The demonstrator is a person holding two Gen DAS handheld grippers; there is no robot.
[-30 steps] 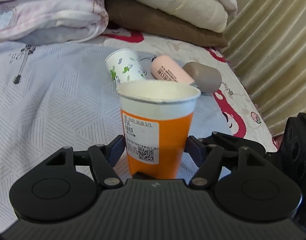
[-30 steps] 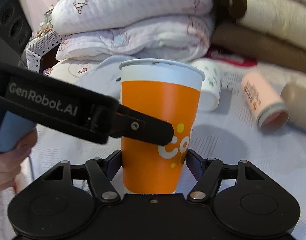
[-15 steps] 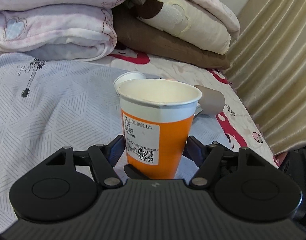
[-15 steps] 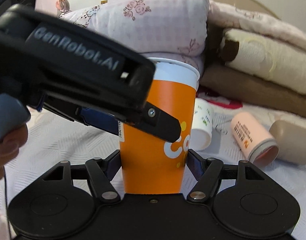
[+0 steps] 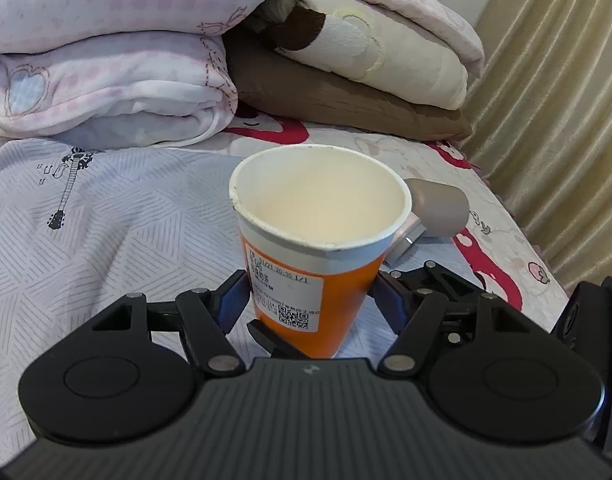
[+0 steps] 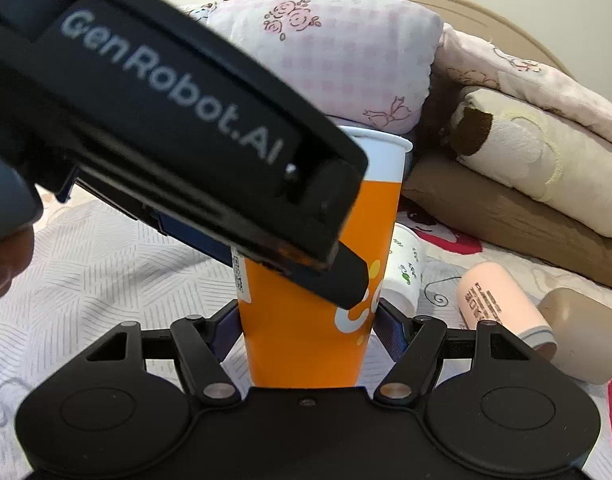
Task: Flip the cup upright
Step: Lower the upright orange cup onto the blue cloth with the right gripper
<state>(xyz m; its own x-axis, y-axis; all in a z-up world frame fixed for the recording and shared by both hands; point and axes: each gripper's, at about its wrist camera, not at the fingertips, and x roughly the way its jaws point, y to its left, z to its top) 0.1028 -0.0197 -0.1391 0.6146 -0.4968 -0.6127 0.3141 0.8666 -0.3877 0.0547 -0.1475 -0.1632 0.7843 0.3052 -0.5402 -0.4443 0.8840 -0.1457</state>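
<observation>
An orange paper cup (image 5: pixel 306 288) with a white rim and a printed label stands mouth up; its inside looks empty. My left gripper (image 5: pixel 310 300) is shut on its lower body, one blue pad on each side. My right gripper (image 6: pixel 308 320) is shut on the same cup (image 6: pixel 306 344) from another side. The left gripper's black body (image 6: pixel 177 128) crosses the right wrist view in front of the cup and hides its upper left part. I cannot tell whether the cup's base touches the bed.
A bed with a patterned sheet (image 5: pixel 105 240) lies below. A white cup with green print (image 6: pixel 406 272), a pink tumbler (image 6: pixel 502 304) and a beige one (image 6: pixel 578 332) lie on their sides at right. Folded blankets (image 5: pixel 346 80) are stacked behind, a curtain (image 5: pixel 566 120) at right.
Both grippers have kept hold of the cup. The left wrist view now looks down into the cup's mouth. The left gripper's body has come closer across the right view.
</observation>
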